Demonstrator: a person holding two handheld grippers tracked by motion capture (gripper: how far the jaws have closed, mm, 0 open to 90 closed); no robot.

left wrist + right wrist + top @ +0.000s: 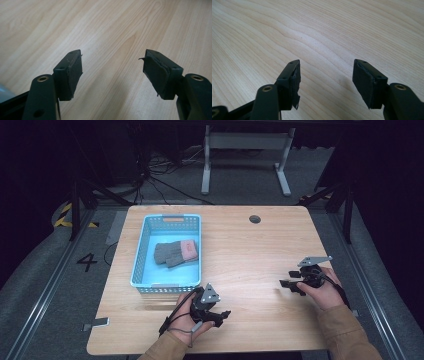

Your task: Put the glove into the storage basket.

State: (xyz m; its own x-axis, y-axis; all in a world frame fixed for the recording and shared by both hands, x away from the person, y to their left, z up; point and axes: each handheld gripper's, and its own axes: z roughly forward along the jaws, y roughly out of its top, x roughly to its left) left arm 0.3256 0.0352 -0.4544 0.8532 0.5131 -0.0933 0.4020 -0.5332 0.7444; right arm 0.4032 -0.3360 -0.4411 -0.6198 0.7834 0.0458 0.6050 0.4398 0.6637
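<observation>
A grey knitted glove with a pink cuff (175, 252) lies inside the light blue plastic basket (142, 250) on the left half of the wooden table (250, 245). My left gripper (223, 316) is held low over the table just in front of the basket, pointing right, its jaws open with nothing between them (112, 72). My right gripper (286, 285) sits near the table's right edge, pointing left, and its jaws also stand open and empty over bare wood (325, 75).
A round dark cable hole (255, 219) is in the tabletop at the back. A white table frame (245, 155) and cables stand on the floor behind. A small grey tab (97, 323) sticks out at the table's near left edge.
</observation>
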